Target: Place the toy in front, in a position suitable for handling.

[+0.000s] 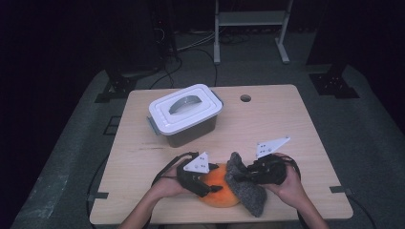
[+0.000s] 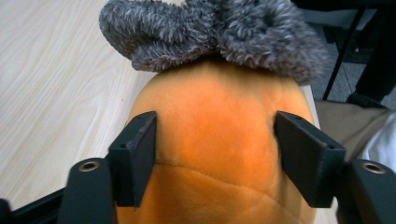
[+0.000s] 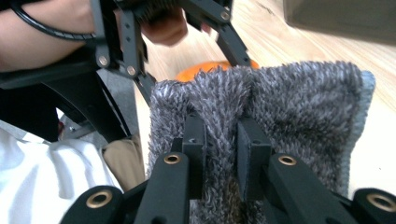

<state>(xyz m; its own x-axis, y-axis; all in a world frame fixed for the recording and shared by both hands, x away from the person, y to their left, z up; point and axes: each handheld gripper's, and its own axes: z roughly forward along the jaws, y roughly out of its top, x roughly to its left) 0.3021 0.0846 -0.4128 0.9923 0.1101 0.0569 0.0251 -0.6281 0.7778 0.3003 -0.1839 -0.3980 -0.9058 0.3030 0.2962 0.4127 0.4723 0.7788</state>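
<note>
Dark floor rings the pale wooden table (image 1: 267, 124), where no writing can be read. My left gripper (image 2: 215, 154) clamps the orange plush (image 2: 215, 121) at the near edge; my right gripper (image 3: 219, 140) pinches the grey fuzzy cloth (image 3: 289, 107), which hides the plush's far side.

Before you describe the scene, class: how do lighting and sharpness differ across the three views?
High view: dim, dark surround, the table lit softly, no glare on the box. Left gripper view: bright; the orange plush is sharp, the floor behind soft. Right gripper view: the grey cloth is crisp between the jaws, and the near hand and far box are blurred.
</note>
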